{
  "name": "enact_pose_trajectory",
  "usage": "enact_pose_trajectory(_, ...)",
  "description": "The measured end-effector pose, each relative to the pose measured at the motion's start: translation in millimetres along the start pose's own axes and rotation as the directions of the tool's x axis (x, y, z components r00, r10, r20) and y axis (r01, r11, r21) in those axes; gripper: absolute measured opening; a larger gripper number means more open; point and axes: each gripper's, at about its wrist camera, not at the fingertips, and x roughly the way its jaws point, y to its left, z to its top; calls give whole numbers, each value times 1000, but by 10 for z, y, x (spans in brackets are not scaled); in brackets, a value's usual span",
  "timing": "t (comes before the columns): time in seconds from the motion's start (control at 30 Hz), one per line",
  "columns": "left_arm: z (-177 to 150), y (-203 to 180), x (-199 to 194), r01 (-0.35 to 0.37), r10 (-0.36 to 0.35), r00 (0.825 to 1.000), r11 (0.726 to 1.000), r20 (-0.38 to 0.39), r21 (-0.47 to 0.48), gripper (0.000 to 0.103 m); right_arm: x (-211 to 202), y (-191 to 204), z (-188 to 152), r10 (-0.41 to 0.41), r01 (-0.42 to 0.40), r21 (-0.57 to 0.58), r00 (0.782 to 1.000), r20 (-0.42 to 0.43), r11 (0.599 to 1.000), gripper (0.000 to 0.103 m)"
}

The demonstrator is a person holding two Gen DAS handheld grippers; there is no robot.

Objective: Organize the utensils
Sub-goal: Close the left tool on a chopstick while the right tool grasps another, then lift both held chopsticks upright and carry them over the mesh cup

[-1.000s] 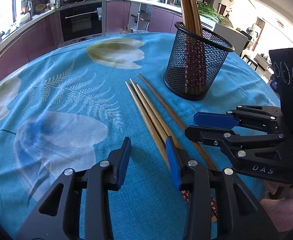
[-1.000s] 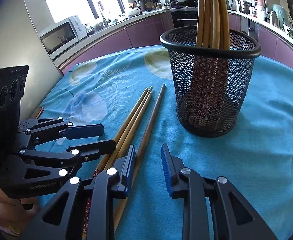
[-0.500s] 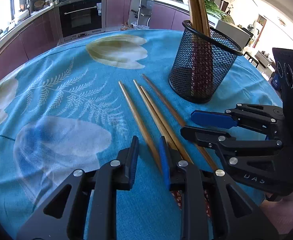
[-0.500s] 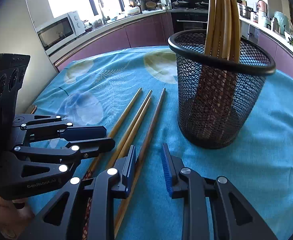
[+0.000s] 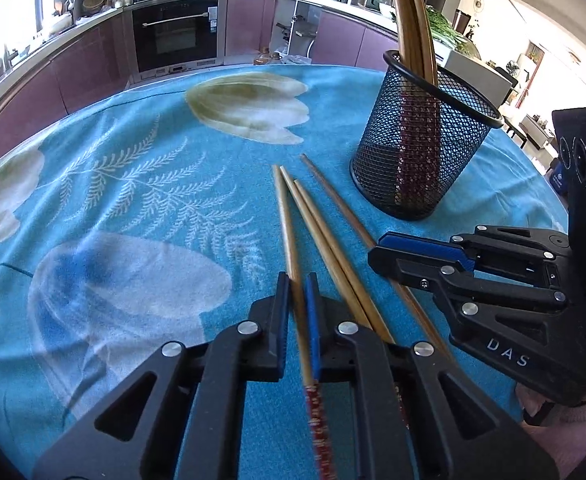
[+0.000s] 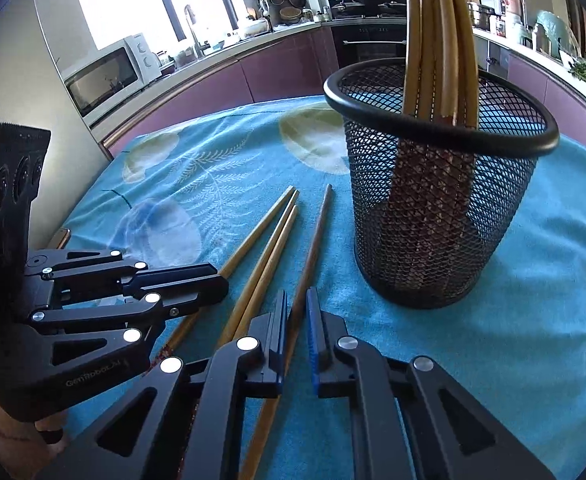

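Four wooden chopsticks lie on the blue tablecloth (image 5: 133,200) beside a black mesh holder (image 5: 421,160) (image 6: 433,220) that has several chopsticks (image 6: 437,40) standing in it. My left gripper (image 5: 297,280) (image 6: 217,284) is closing tight on the leftmost chopstick (image 5: 285,216) (image 6: 253,232), pads pressing both sides. My right gripper (image 6: 297,300) (image 5: 377,252) is closing on the darker, rightmost chopstick (image 6: 319,232) (image 5: 333,196). Two paler chopsticks (image 5: 317,224) (image 6: 277,240) lie loose between the held ones. Both grippers sit low over the cloth, side by side.
The mesh holder stands just beyond and right of the loose chopsticks. A thin flat object (image 6: 59,236) lies at the table's left edge. Kitchen counters, an oven (image 5: 177,36) and a microwave (image 6: 109,72) line the room behind the table.
Both pairs of jaws have come together: the left around the leftmost chopstick, the right around the dark one. The leftmost chopstick's far tip has swung back toward the others.
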Motion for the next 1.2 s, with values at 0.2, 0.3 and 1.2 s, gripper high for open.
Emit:
enact_pose_trajectory(0.2, -22, 44, -62, 4, -4, 1000, 1000, 10, -19, 8, -70, -45, -8, 14, -14, 21, 1000, 10, 1000, 6)
enact_pose_trajectory(0.3, -20, 51, -116, 12, -11, 1000, 1000, 23, -23, 8, -129, -59, -14, 31, -32, 26, 999, 21, 999, 6)
enact_pose_trajectory(1.2, 103, -84, -934, 152, -152, 972, 988, 181, 15, 8, -825, -111, 10, 174, -181, 19, 967, 184, 983, 6)
